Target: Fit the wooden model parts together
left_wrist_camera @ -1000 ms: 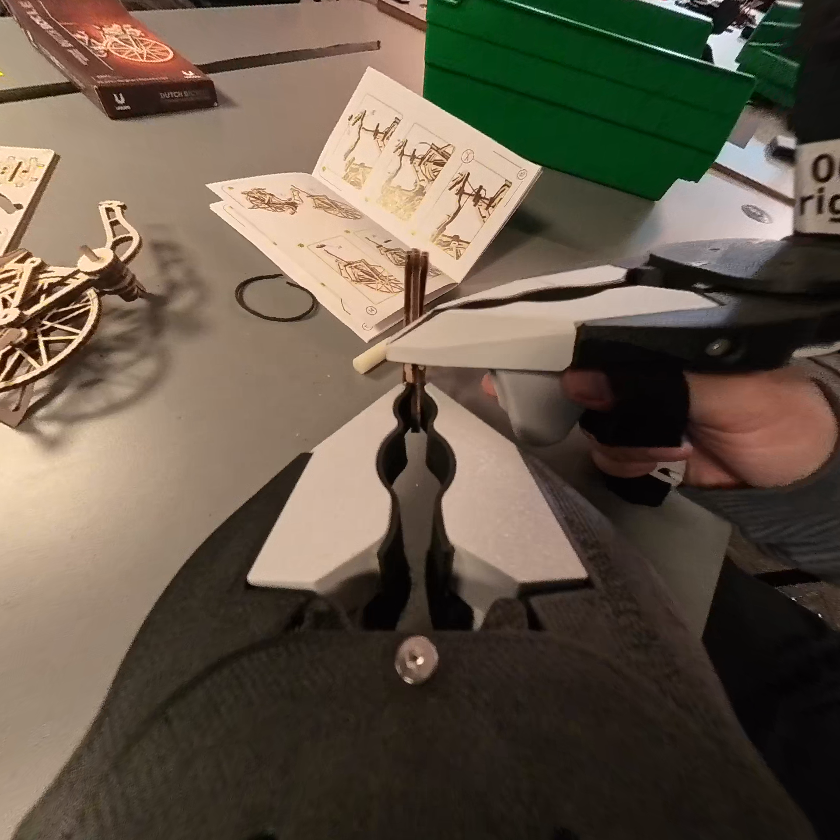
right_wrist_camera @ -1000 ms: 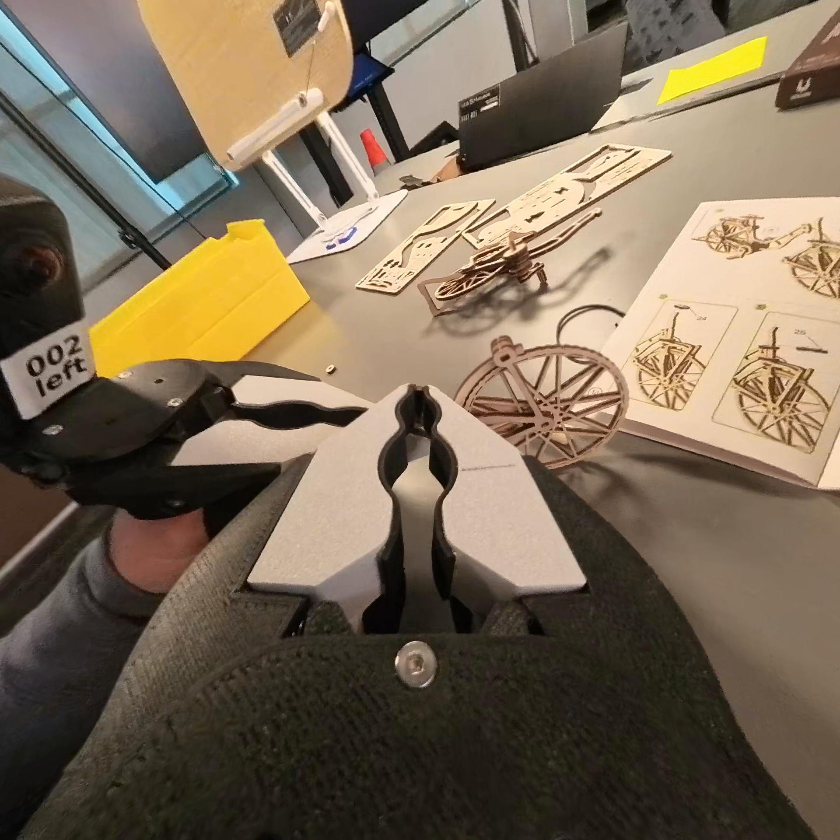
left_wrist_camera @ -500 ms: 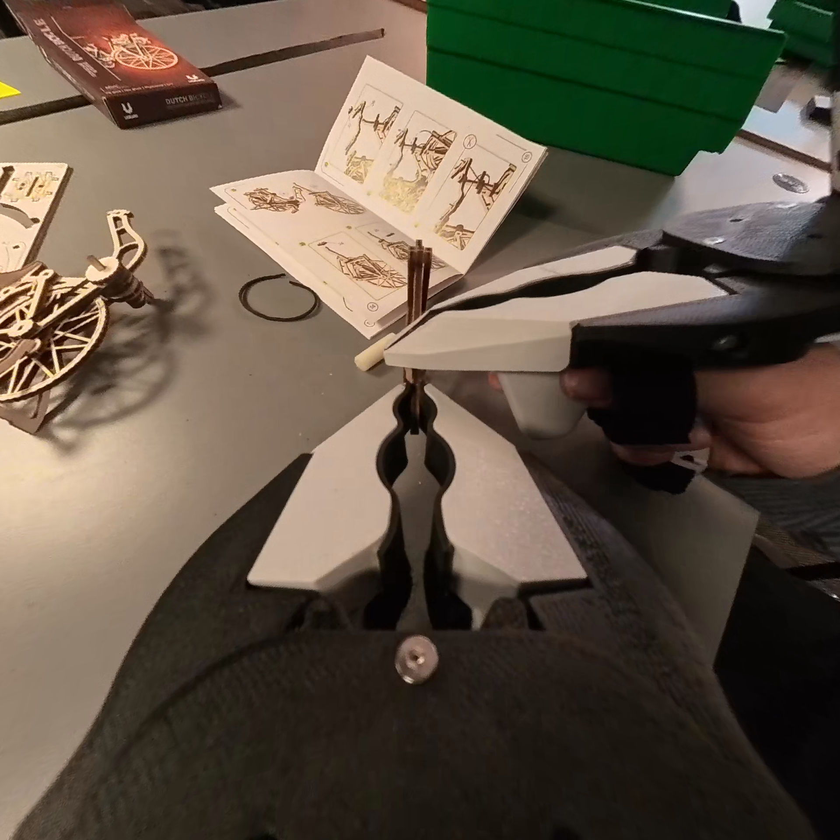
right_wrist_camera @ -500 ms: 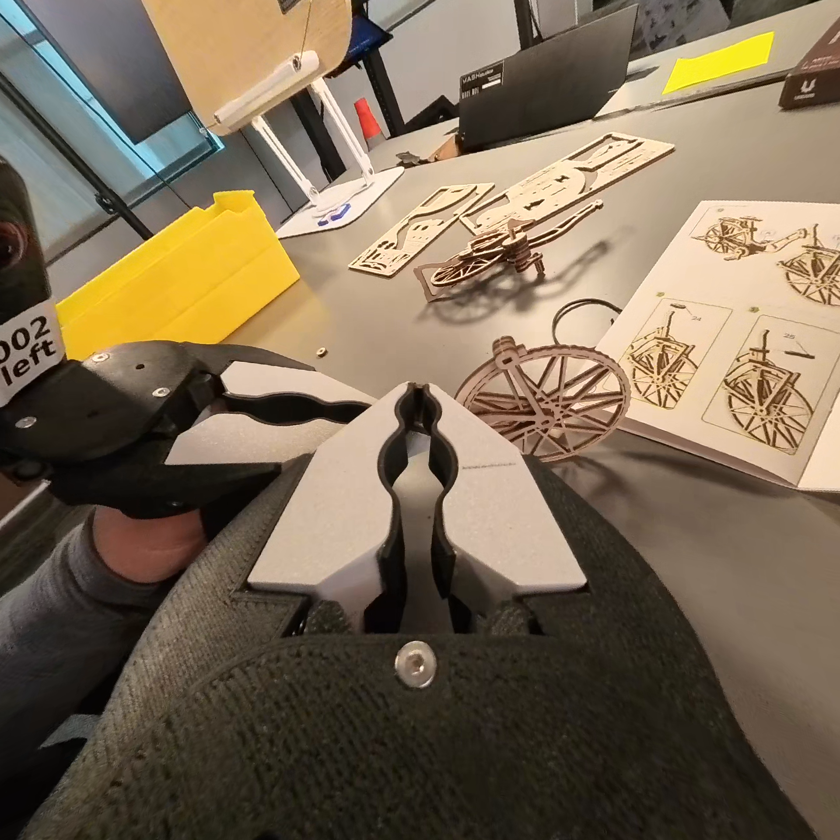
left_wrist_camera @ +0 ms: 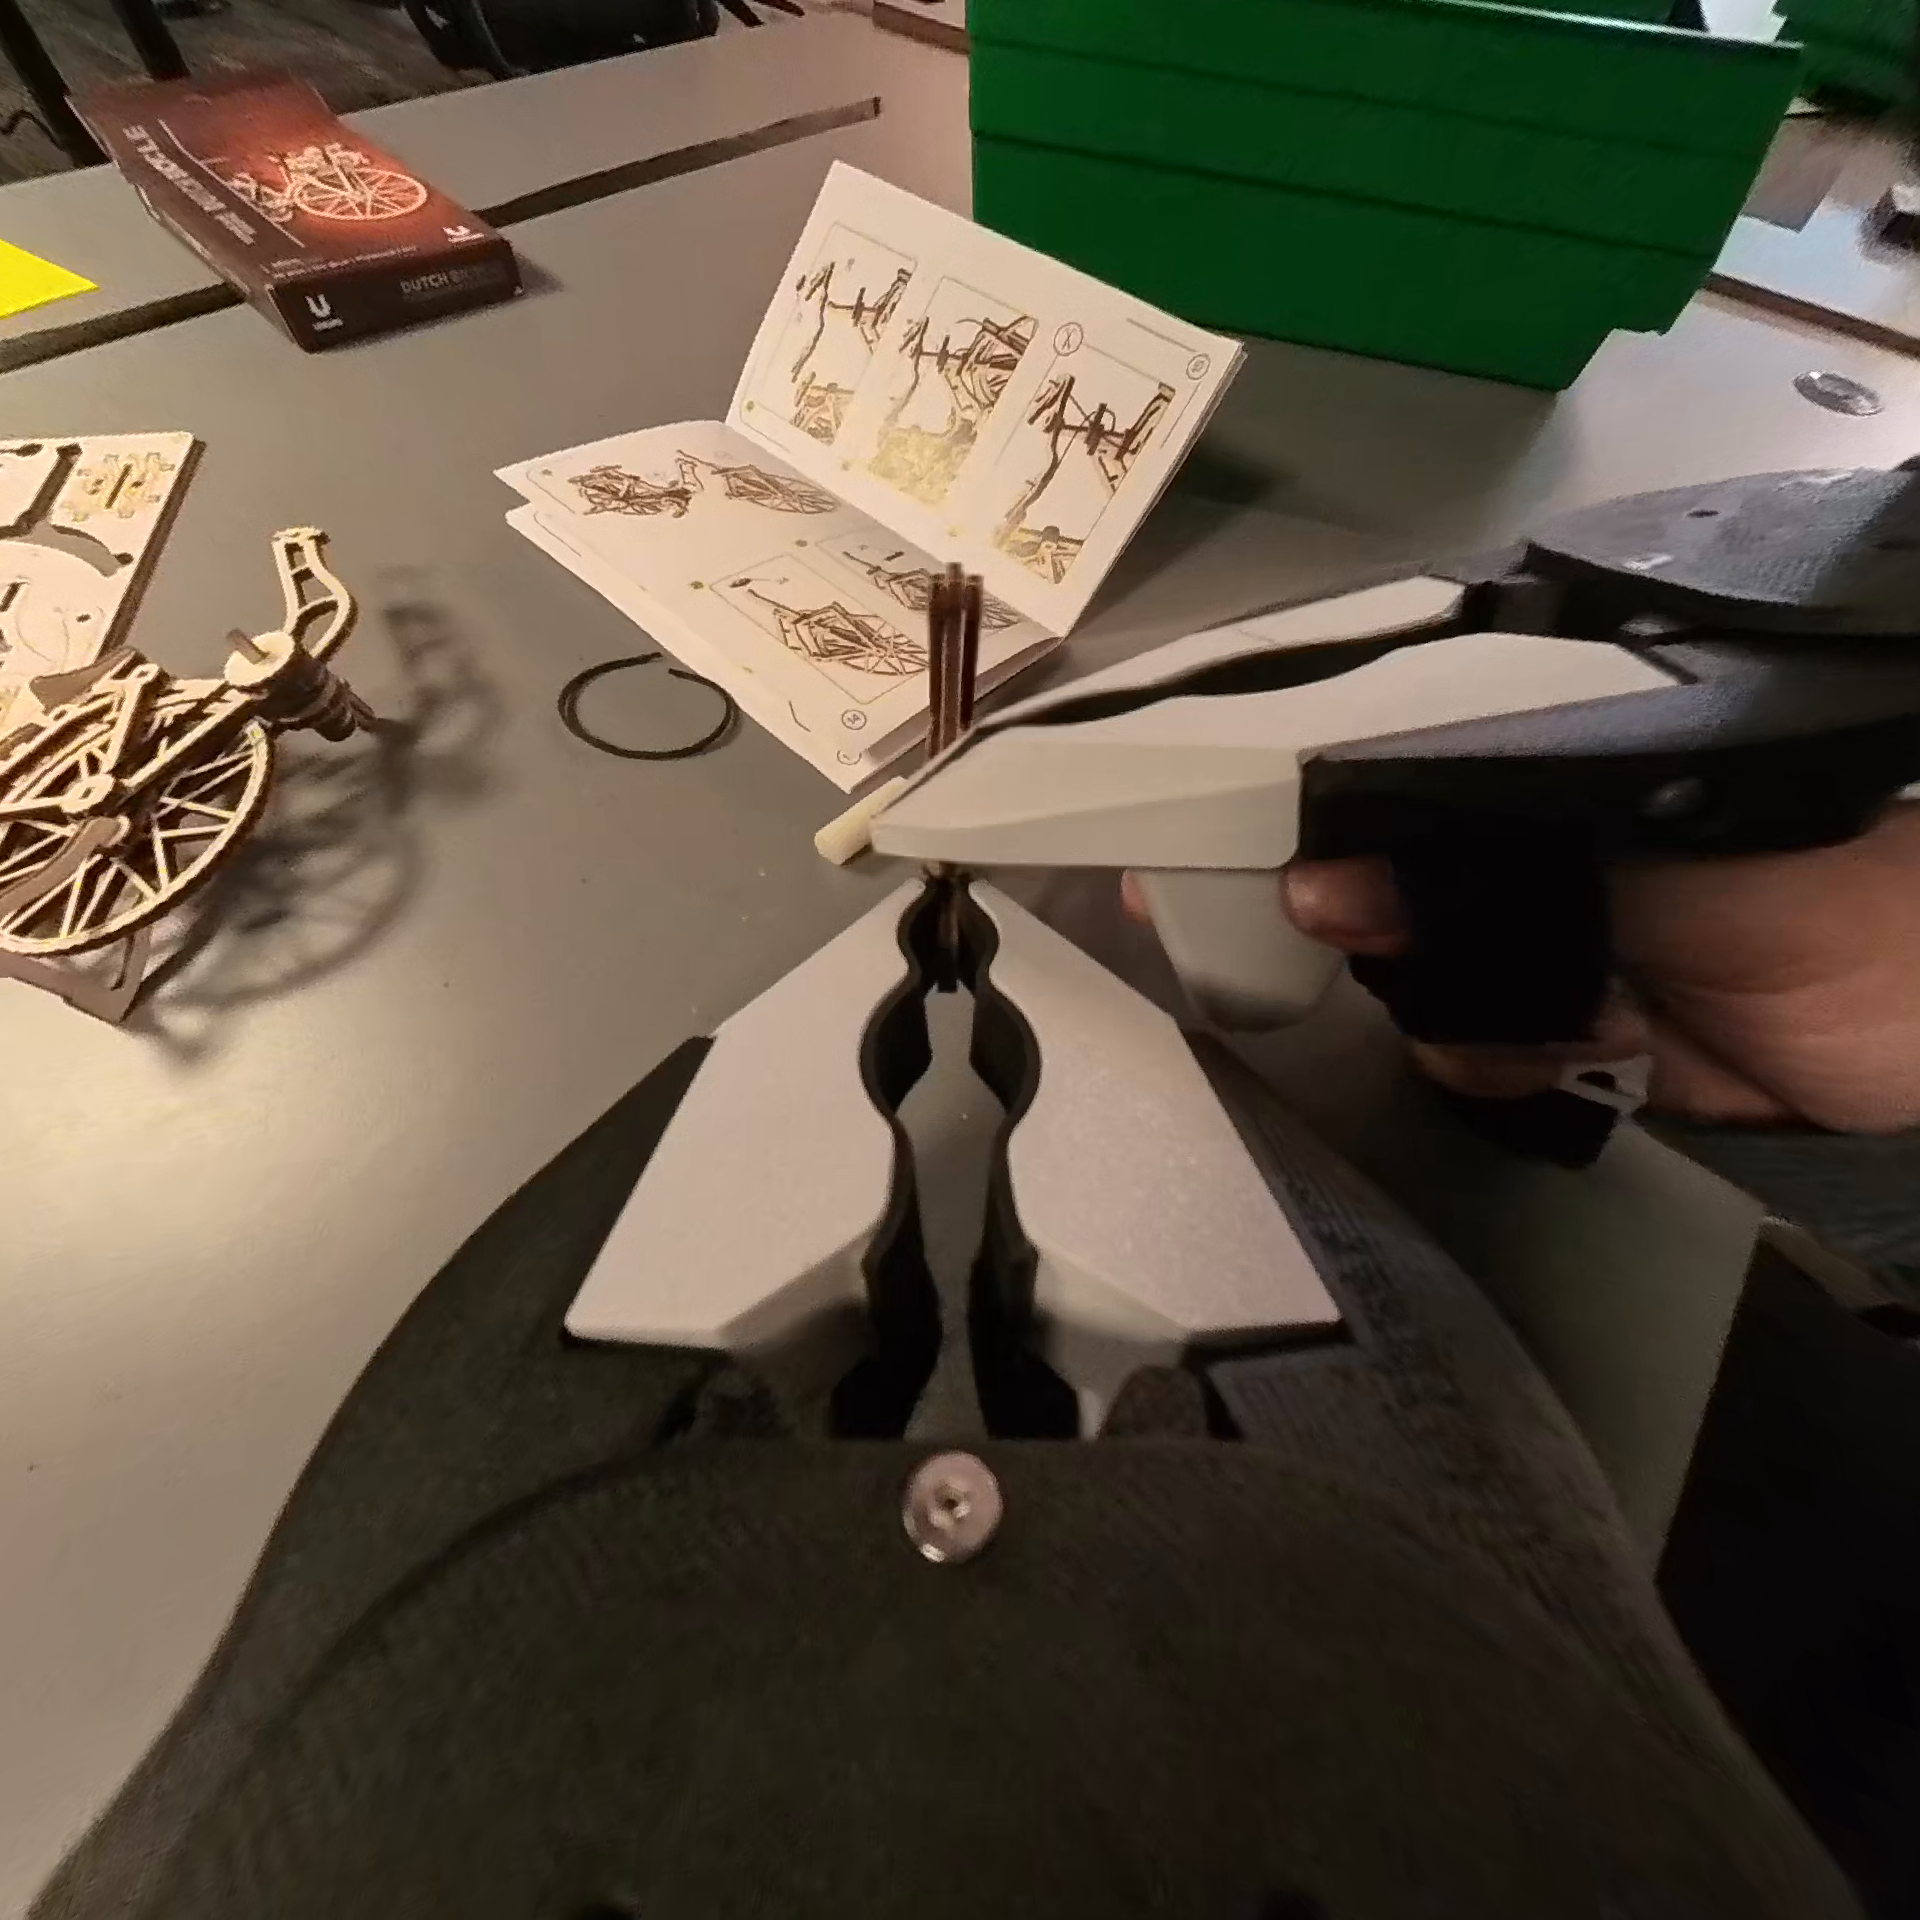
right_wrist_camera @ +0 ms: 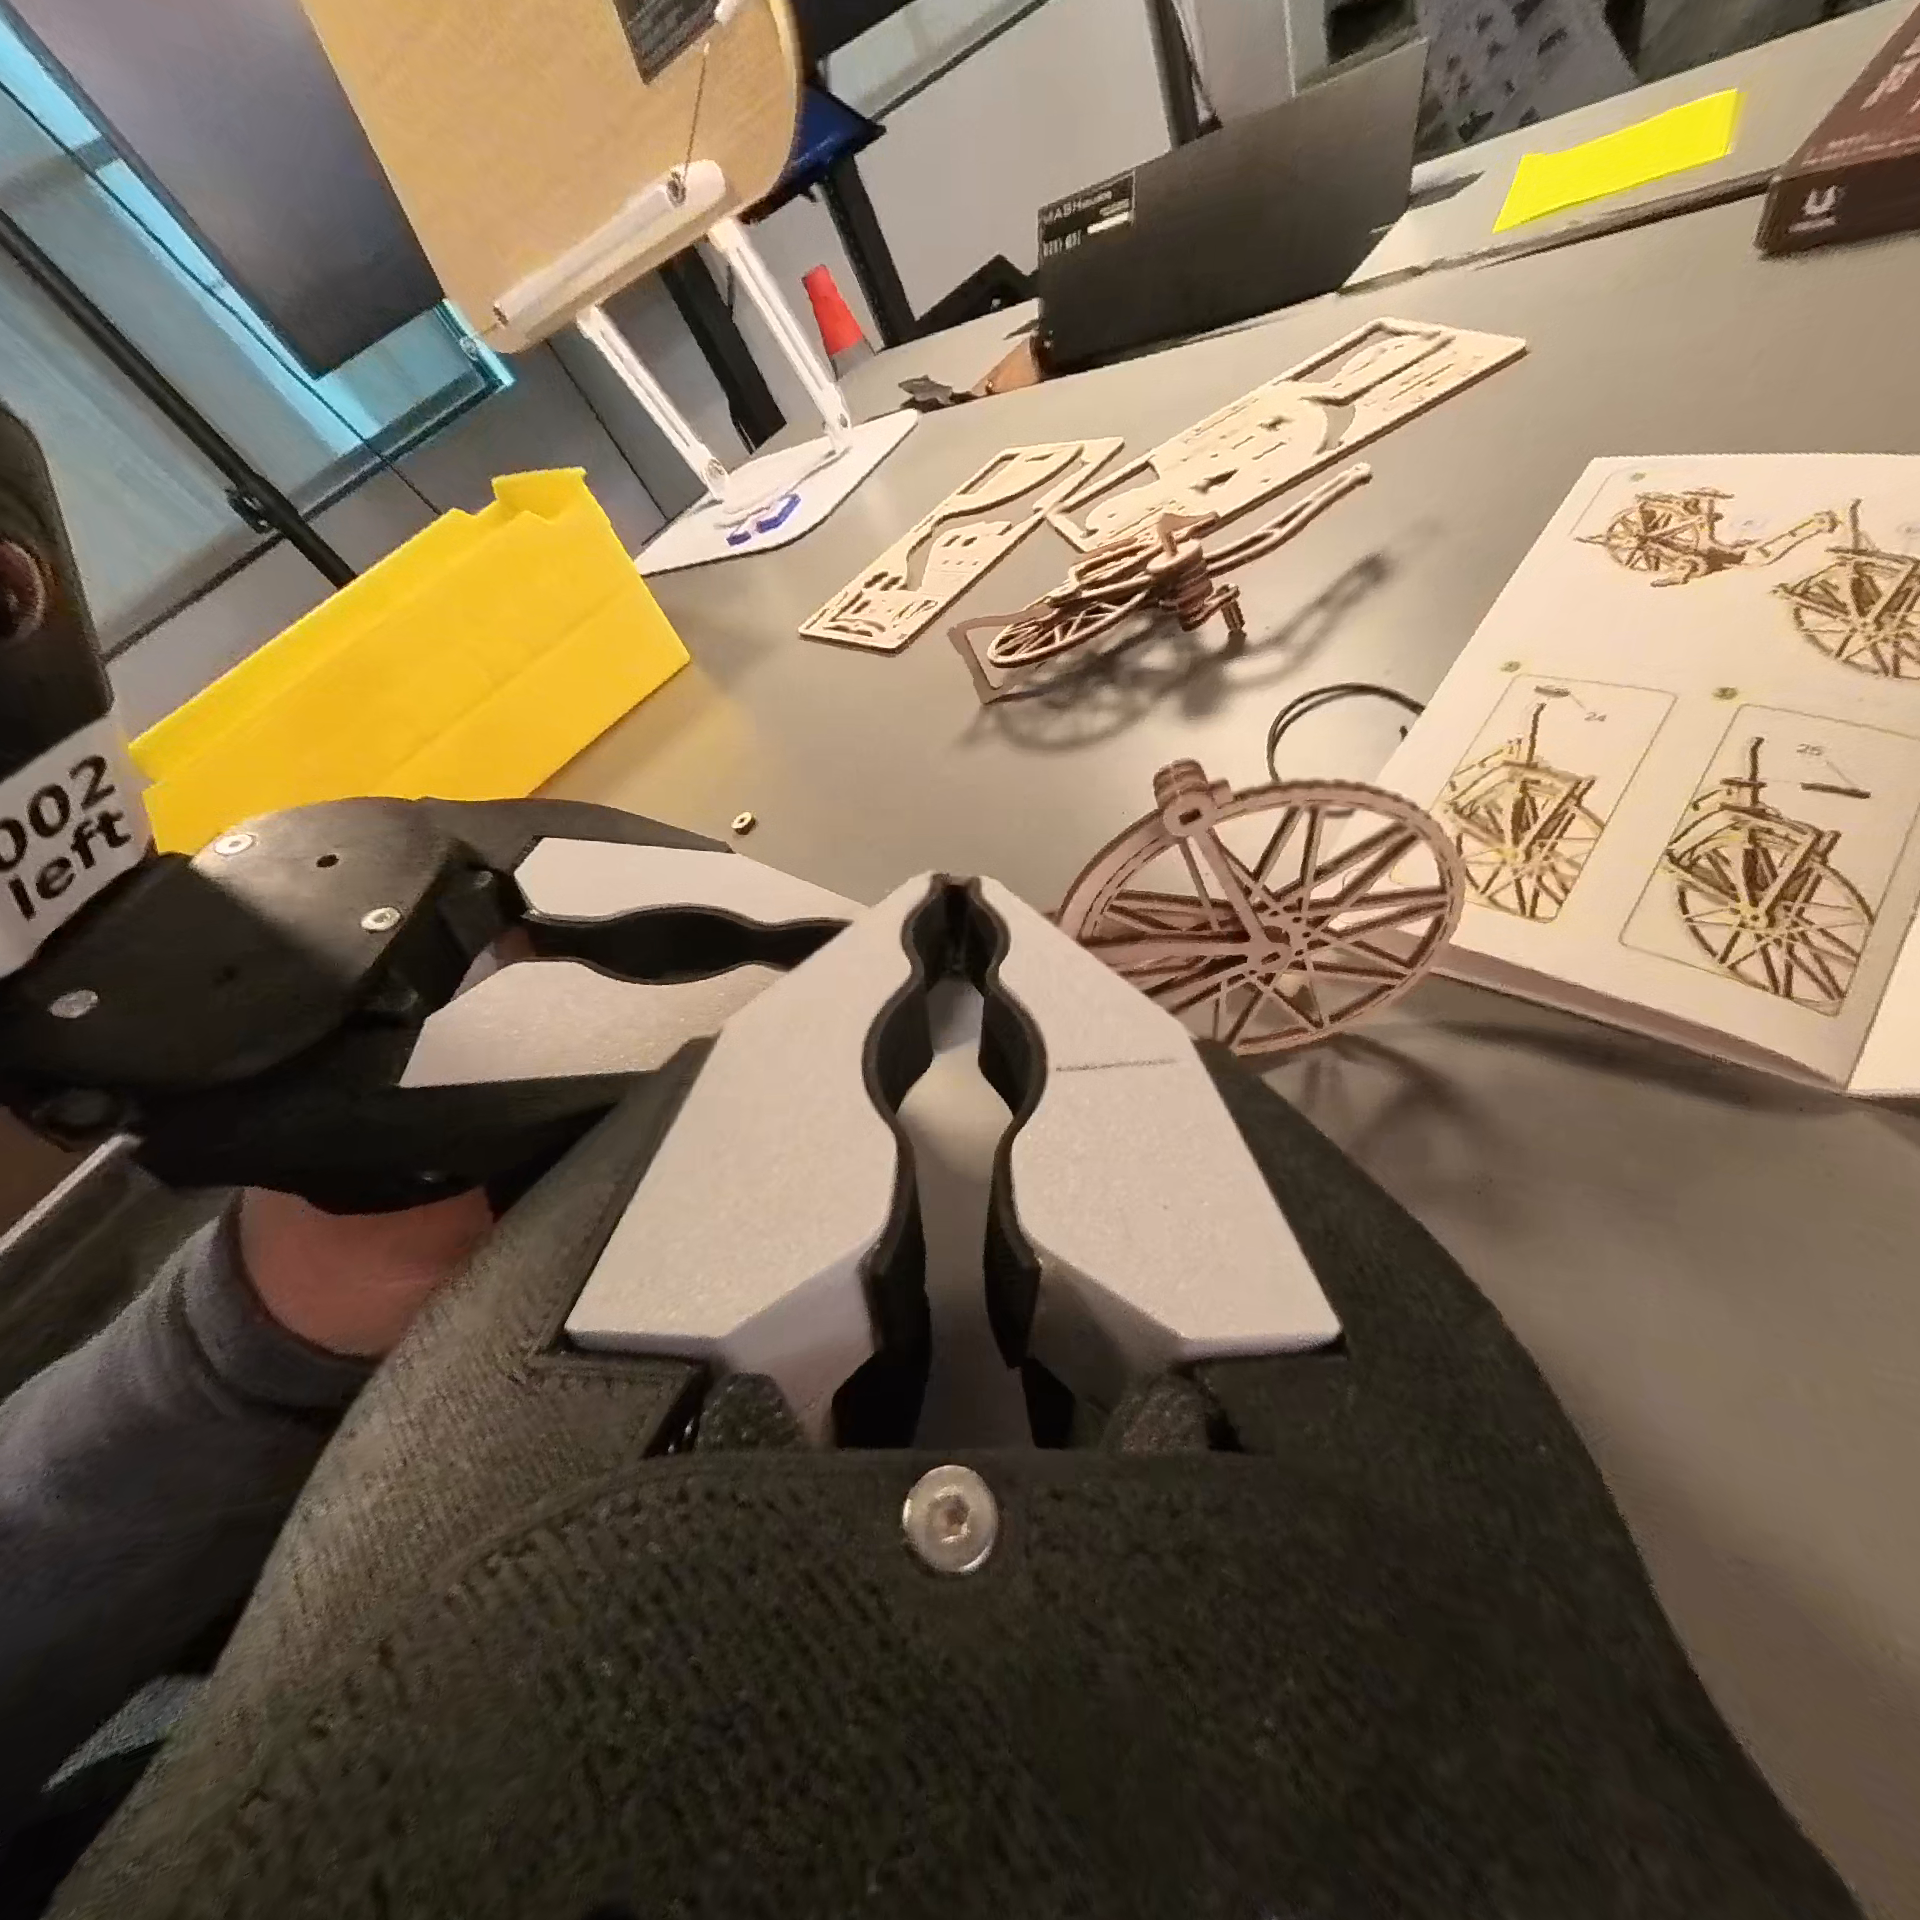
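Note:
My left gripper (left_wrist_camera: 948, 920) is shut on a wooden spoked wheel with a fork. The wheel shows edge-on as a thin dark strip (left_wrist_camera: 954, 665) in the left wrist view and face-on (right_wrist_camera: 1257, 925) in the right wrist view. My right gripper (left_wrist_camera: 883, 821) comes in from the right, shut on a small pale wooden peg (left_wrist_camera: 847, 836). The peg's tip is right beside the wheel part, just above my left fingertips. In the right wrist view the right gripper (right_wrist_camera: 948, 896) has closed jaws, the peg is hidden, and the left gripper's fingers (right_wrist_camera: 644, 883) reach in from the left.
A part-built wooden bicycle frame (left_wrist_camera: 125, 790) (right_wrist_camera: 1122, 592) lies on the grey table beside cut-out wooden sheets (right_wrist_camera: 1247, 426). Also here are an open instruction booklet (left_wrist_camera: 883, 499), a black rubber ring (left_wrist_camera: 644, 707), the kit box (left_wrist_camera: 301, 208), green bins (left_wrist_camera: 1351, 156) and a yellow bin (right_wrist_camera: 416, 675). My left and right fingertips are right by each other.
Both grippers stay shut and close together, the peg still beside the wheel part. Both views have drifted slightly; nothing was let go or taken hold of.

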Demonstrator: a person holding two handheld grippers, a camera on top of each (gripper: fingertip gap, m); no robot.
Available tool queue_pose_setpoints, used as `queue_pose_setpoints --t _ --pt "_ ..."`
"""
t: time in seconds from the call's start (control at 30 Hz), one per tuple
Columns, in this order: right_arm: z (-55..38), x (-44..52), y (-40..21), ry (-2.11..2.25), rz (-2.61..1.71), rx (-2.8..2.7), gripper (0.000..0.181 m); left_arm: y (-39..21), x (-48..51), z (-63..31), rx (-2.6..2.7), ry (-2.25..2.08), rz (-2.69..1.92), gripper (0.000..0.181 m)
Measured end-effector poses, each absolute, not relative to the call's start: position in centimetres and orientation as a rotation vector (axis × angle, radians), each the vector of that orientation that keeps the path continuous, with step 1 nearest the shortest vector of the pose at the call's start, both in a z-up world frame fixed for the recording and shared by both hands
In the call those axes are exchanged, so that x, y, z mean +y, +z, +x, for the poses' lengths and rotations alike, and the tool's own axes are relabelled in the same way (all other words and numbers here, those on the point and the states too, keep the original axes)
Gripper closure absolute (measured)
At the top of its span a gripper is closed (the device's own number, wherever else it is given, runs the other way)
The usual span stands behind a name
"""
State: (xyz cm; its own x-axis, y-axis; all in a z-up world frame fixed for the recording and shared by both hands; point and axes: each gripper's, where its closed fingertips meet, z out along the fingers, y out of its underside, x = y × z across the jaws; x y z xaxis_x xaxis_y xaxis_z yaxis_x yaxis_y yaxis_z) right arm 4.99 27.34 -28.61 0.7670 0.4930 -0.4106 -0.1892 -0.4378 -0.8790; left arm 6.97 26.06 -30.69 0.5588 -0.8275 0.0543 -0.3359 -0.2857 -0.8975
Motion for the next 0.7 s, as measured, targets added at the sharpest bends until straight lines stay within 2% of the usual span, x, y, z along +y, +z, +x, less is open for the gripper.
queue_pose_setpoints --t 0.7 --pt "5.12 27.43 -28.91 0.654 -1.895 -0.294 0.181 -30.80 26.14 7.00 0.959 -0.623 -1.860 0.181"
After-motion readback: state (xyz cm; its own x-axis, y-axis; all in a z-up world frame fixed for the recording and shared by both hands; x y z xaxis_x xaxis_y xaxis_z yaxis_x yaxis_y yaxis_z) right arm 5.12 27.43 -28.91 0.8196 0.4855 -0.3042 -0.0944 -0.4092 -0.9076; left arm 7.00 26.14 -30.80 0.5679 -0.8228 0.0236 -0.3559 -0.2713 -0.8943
